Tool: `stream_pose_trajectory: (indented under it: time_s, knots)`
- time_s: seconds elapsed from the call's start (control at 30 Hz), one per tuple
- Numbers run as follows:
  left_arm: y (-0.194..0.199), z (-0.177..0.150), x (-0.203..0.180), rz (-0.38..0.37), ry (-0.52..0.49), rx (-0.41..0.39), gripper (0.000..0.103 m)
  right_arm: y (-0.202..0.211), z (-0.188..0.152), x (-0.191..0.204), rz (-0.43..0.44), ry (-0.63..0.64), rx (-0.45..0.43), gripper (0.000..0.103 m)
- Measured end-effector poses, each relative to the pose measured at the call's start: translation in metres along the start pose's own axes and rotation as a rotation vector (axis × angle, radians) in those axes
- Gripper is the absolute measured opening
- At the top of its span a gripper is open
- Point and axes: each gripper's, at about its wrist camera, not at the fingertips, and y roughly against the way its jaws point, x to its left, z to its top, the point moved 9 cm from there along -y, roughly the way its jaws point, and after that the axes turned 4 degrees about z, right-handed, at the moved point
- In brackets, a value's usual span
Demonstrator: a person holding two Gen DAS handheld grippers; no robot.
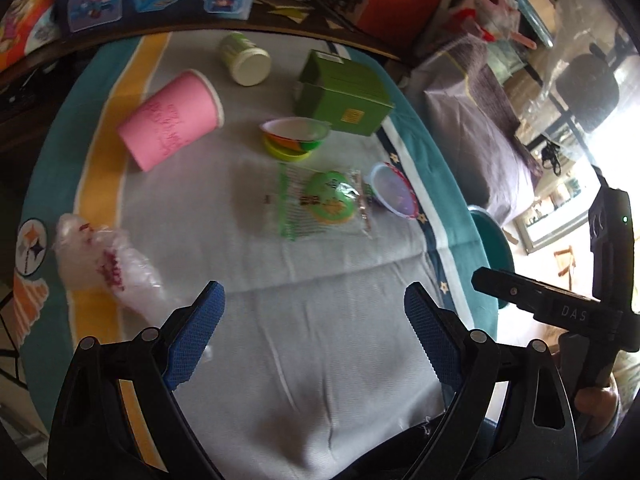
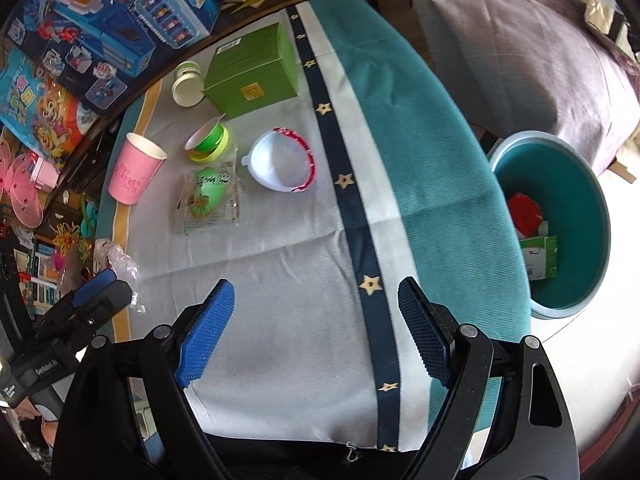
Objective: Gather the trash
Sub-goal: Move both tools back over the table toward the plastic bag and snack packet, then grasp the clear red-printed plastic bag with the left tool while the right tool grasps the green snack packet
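Trash lies on a cloth-covered table (image 1: 312, 360). A pink paper cup (image 1: 172, 116) lies on its side; it also shows in the right wrist view (image 2: 134, 172). Near it are a white-green tub (image 1: 244, 58), a green box (image 1: 344, 92), a green-orange cup (image 1: 296, 138), a clear wrapper with a green disc (image 1: 326, 200), a clear lidded cup (image 1: 394, 192) and a crumpled clear bag (image 1: 108, 264). My left gripper (image 1: 314, 336) is open and empty over the near cloth. My right gripper (image 2: 314, 328) is open and empty.
A teal bin (image 2: 560, 220) stands on the floor right of the table, holding a red item and a green-white carton. A grey cushion (image 2: 520, 40) lies behind it. Toy boxes (image 2: 100, 28) crowd the far left edge.
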Motion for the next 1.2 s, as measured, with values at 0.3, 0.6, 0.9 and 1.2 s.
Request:
stream_pose_trajectory:
  time_s: [0.3, 0.6, 0.9, 1.2]
  knots:
    - [0.013, 0.003, 0.102, 0.144, 0.171, -0.055, 0.091, -0.032, 0.003, 0.038, -0.004, 0.048, 0.065, 0.080]
    - [-0.020, 0.002, 0.129, 0.177, 0.210, 0.002, 0.091, -0.051, 0.010, 0.050, -0.018, 0.039, 0.097, 0.080]
    - [-0.037, 0.008, 0.100, 0.097, 0.083, 0.005, 0.032, -0.068, 0.033, 0.067, 0.002, 0.009, 0.084, 0.080]
    - [-0.040, 0.013, 0.086, 0.018, -0.006, -0.001, 0.033, -0.099, 0.051, 0.078, -0.004, -0.017, 0.069, 0.080]
